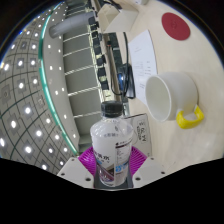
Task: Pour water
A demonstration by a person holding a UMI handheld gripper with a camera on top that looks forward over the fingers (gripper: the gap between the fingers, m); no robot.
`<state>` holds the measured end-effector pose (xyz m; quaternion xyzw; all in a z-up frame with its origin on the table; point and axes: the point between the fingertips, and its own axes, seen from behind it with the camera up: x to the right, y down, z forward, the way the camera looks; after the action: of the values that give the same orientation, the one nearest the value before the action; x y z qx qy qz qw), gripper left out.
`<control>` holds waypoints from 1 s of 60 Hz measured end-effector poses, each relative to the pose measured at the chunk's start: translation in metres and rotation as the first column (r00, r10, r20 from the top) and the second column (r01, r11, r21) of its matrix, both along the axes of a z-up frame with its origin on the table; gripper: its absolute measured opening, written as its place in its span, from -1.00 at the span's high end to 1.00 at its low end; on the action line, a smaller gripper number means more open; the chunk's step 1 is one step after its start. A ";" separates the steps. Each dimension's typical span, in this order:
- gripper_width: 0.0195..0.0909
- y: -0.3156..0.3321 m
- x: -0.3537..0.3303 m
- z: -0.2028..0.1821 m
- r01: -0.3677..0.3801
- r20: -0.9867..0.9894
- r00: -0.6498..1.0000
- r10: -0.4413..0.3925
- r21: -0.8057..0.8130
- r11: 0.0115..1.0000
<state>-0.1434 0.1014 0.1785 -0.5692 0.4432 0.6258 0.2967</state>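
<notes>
A: Water bottle sat at bottom centre of the frame, clear plastic, label facing the camera, white cap on top. Left of it, only the dotted ceiling and a green-lit curve at upper left.

B: And the gripper?

A: Closed on the bottle. Both pink pads pressed its sides around the label band, the bottle between the fingers.

B: How would it handle?

A: My guess: thin-walled, so it would dent under a hard squeeze; smooth, so it could slip once tilted. Weight depended on the fill, which I couldn't read. The mid-body hold looked sound.

B: To the right?

A: White cup with a yellow handle stood on the table, centre right, apart from the bottle. Red disc lay at upper right. The cap looked on, so pouring hadn't started.
</notes>
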 end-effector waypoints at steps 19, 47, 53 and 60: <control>0.45 0.009 0.121 0.076 -0.135 0.868 0.439 -0.233 0.321 0.937; 0.46 0.029 0.282 -0.080 -0.162 0.978 -0.132 -0.163 0.141 0.977; 0.46 0.019 0.292 -0.106 -0.162 0.983 -0.128 -0.131 0.109 0.981; 0.37 0.018 0.287 -0.113 -0.175 0.973 -0.155 -0.169 0.141 0.974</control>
<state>0.1437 0.1192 0.0656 -0.8073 -0.0140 0.0188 0.5897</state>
